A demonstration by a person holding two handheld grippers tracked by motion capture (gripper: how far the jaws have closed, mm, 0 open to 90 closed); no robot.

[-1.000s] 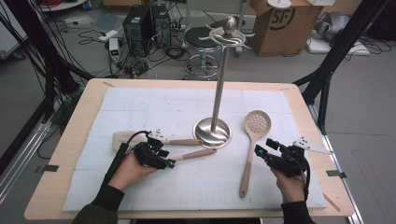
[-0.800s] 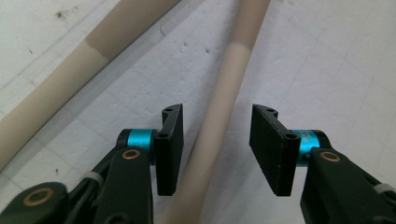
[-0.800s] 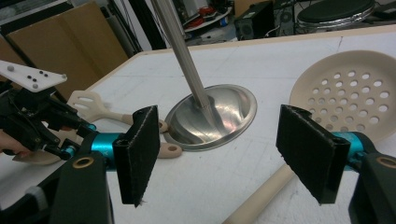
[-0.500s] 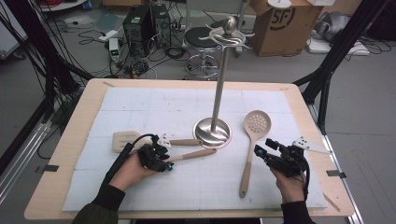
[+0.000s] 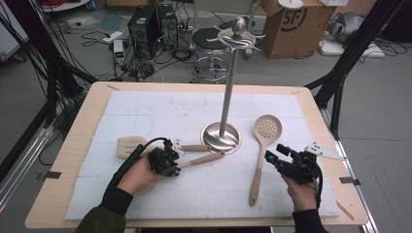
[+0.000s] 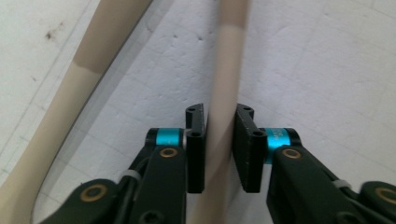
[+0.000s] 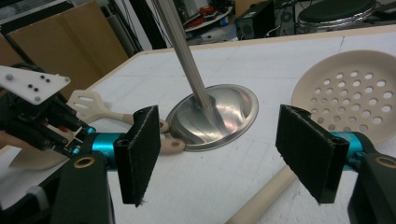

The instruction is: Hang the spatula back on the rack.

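Two jaws of the left gripper are clamped on a utensil handle lying left of the stand, so lift level; right gripper gapes, empty.

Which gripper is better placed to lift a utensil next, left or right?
Left. The left gripper already has its jaws around a beige handle. The right gripper is wide open, with the skimmer lying beside it untouched.
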